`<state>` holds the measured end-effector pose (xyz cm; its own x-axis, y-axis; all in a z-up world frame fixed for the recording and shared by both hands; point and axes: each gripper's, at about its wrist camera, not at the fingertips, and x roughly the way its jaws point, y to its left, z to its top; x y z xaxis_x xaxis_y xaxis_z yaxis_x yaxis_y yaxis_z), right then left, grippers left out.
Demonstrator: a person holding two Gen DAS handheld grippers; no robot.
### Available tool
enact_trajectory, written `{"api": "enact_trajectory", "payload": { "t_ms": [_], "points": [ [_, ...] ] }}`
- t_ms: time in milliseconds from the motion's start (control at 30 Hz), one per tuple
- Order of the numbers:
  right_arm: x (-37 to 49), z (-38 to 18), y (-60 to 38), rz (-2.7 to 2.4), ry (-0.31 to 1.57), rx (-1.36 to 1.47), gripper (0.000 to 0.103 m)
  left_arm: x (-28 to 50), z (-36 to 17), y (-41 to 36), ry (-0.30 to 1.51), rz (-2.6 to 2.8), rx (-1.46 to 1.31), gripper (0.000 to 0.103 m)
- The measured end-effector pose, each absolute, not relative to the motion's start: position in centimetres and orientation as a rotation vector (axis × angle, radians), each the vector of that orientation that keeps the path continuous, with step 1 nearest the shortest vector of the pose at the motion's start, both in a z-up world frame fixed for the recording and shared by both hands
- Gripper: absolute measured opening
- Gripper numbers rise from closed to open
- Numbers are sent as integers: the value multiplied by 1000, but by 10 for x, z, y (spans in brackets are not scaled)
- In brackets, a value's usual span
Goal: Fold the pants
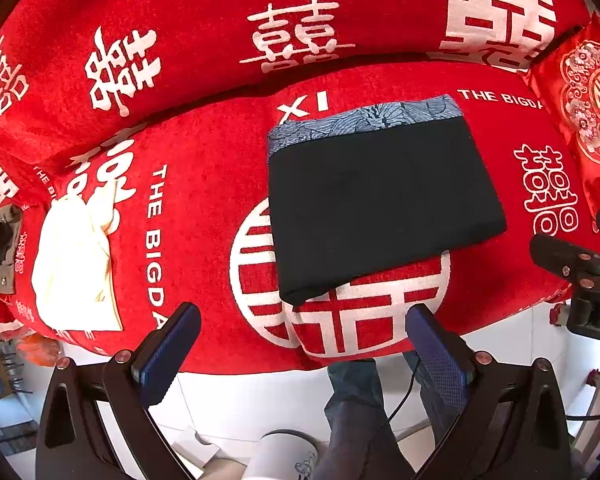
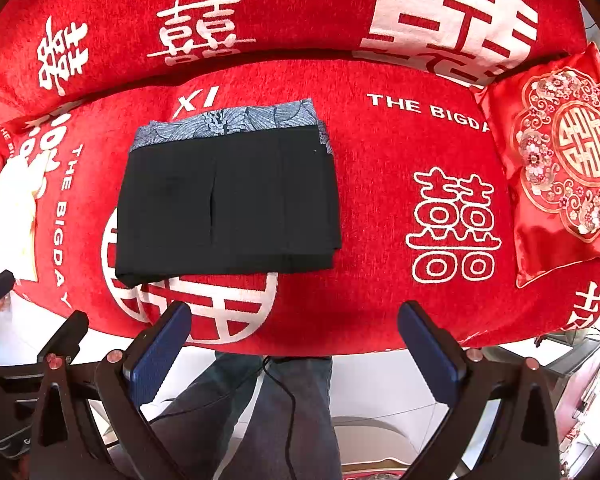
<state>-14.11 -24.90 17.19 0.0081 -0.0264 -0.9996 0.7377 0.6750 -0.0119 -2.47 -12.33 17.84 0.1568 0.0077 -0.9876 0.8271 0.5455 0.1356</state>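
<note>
Black pants (image 1: 380,200) lie folded into a flat rectangle on the red sofa seat (image 1: 204,240), on top of a folded blue-grey patterned garment (image 1: 364,118) that shows along the far edge. They also show in the right wrist view (image 2: 228,200). My left gripper (image 1: 300,344) is open and empty, held back over the seat's front edge, apart from the pants. My right gripper (image 2: 294,344) is open and empty, also at the front edge, just right of the pants.
A cream folded garment (image 1: 76,264) lies at the seat's left end. A red embroidered cushion (image 2: 564,168) sits at the right end. The sofa backrest (image 2: 300,12) rises behind. The person's legs (image 2: 268,416) and a cable hang below.
</note>
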Motion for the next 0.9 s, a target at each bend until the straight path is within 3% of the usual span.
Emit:
{"api": "enact_trajectory", "payload": {
  "t_ms": [900],
  "points": [
    [-142, 166, -250, -646, 1465, 639, 103, -27, 175, -124, 1322, -687, 769, 103]
  ]
}}
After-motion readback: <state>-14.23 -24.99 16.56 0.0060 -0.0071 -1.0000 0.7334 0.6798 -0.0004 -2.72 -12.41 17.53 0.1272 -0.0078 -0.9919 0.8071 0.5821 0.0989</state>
